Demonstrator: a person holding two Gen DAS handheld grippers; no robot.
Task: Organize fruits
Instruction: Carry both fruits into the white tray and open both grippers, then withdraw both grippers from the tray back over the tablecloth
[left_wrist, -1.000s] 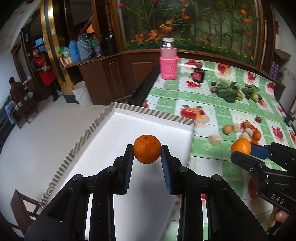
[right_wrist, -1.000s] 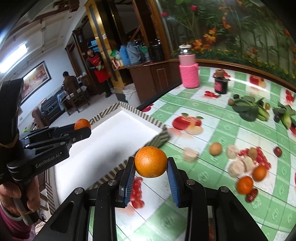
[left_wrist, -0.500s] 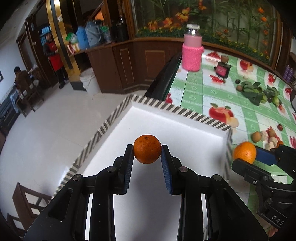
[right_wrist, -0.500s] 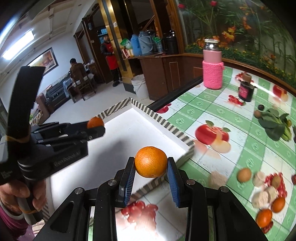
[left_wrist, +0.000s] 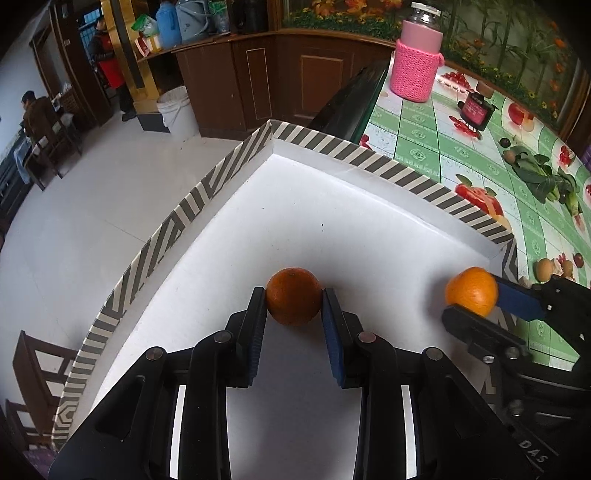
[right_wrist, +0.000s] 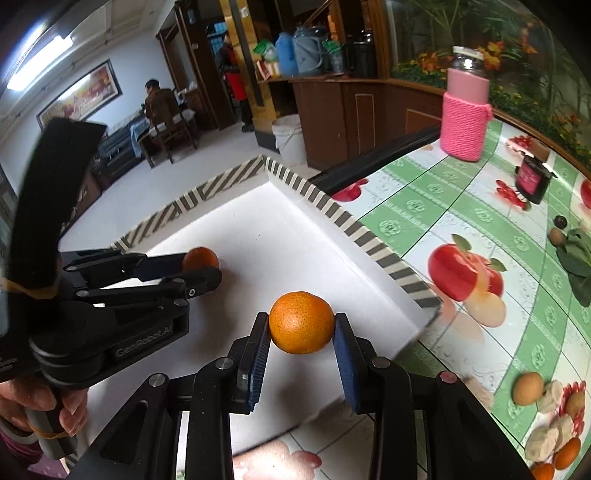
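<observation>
The left gripper pinches a dull orange mandarin over the white box, and the right gripper clamps a brighter mandarin above its near side (striped rim all round). Beyond lies the green fruit-print tablecloth; the loose fruit at its edge is blurred.

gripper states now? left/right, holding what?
Left gripper: closed on a small dark-orange mandarin.
Right gripper: closed on a brighter round orange.
</observation>
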